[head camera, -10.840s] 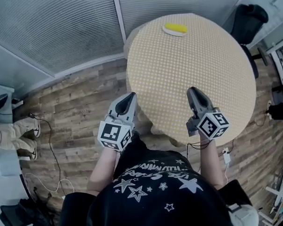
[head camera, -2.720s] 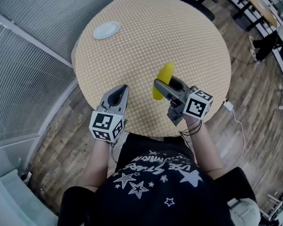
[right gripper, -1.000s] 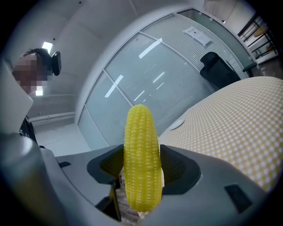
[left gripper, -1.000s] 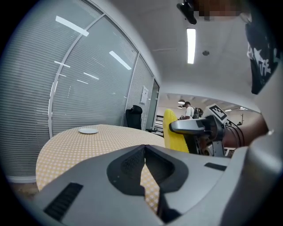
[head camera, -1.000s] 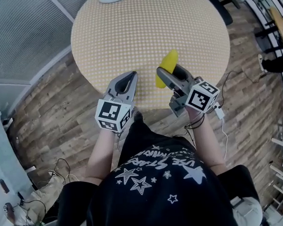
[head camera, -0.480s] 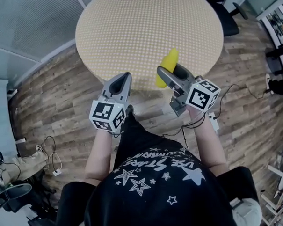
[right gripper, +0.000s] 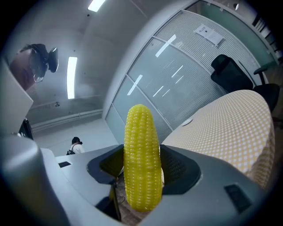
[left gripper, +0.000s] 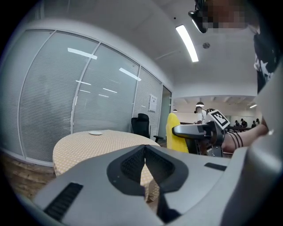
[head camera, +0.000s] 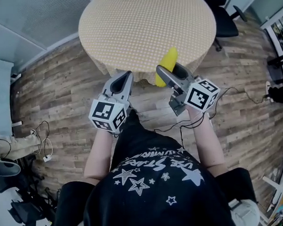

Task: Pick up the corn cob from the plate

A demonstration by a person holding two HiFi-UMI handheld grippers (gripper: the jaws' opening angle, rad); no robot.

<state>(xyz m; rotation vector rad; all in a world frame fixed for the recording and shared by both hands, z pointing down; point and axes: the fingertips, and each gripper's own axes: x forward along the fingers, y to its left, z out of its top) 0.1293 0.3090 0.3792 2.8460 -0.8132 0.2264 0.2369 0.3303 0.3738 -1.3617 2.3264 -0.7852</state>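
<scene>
The yellow corn cob (right gripper: 141, 164) stands upright between the jaws of my right gripper (right gripper: 142, 167), which is shut on it. From the head view the corn cob (head camera: 167, 66) and right gripper (head camera: 164, 74) hover just off the near edge of the round checked table (head camera: 147, 25). My left gripper (head camera: 125, 78) is beside them, shut with nothing in it; its fingertips (left gripper: 144, 149) meet. The white plate (left gripper: 95, 132) lies bare on the table's far side, and it shows small in the right gripper view as the plate (right gripper: 187, 122).
A black office chair (head camera: 224, 22) stands behind the table at the right. Cables (head camera: 40, 147) trail over the wooden floor at the left. Glass walls with blinds (left gripper: 57, 97) run behind the table. People stand far off in the open office (left gripper: 243, 122).
The table has slid up and away in the head view as the person stepped back. Both grippers moved with the person, from over the tabletop to off its near edge. The corn stays gripped.
</scene>
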